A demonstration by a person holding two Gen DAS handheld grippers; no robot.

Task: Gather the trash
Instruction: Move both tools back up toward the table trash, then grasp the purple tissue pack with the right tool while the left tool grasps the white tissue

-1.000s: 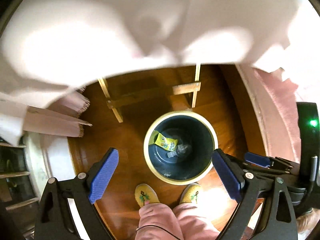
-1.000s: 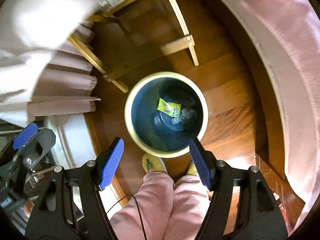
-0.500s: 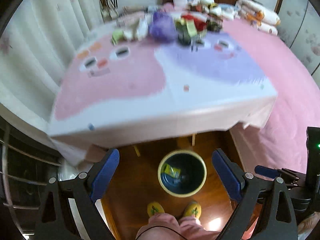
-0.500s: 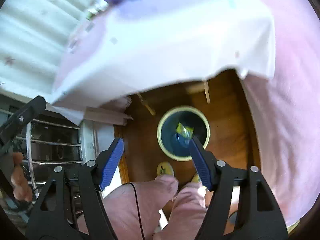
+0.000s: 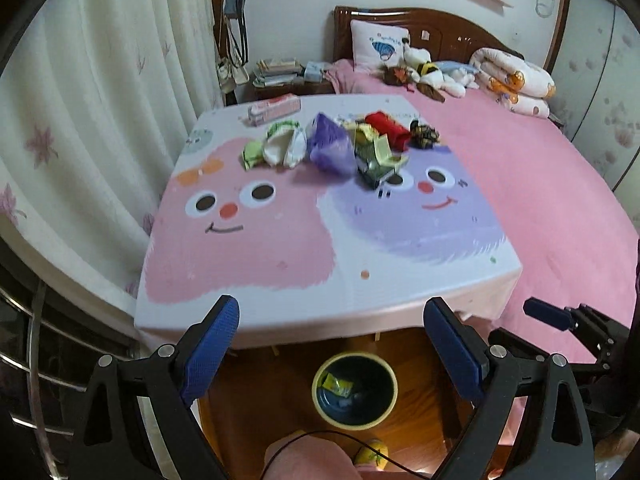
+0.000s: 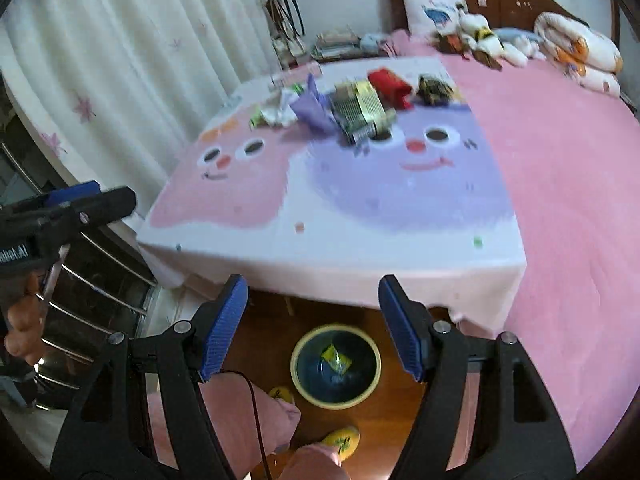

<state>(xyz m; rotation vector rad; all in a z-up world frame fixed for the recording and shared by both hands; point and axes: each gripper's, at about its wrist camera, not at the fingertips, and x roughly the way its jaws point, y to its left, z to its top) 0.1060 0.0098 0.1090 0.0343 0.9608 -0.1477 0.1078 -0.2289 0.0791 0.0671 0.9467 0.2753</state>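
Note:
A row of crumpled trash lies at the far side of the table (image 5: 256, 248): green and white wrappers (image 5: 276, 148), a purple bag (image 5: 330, 146), a green carton (image 5: 374, 158), a red pack (image 5: 388, 128) and a dark wrapper (image 5: 425, 134). The purple bag (image 6: 314, 110) and green carton (image 6: 358, 110) also show in the right wrist view. A cream-rimmed bin (image 5: 355, 390) stands on the floor below the near table edge, with a yellow wrapper (image 5: 337, 385) inside. My left gripper (image 5: 336, 344) and right gripper (image 6: 314, 324) both hang open and empty above the bin (image 6: 335, 366).
A pink-covered bed (image 5: 540, 184) runs along the table's right side, with pillows and soft toys at its headboard. White curtains (image 5: 92, 92) hang on the left above a metal rail. The person's pink trousers and yellow slippers (image 6: 340, 440) stand by the bin on the wooden floor.
Both grippers have lifted and tilted up from looking straight down into the bin, so the tabletop and its trash are now in view. Both stay open and empty.

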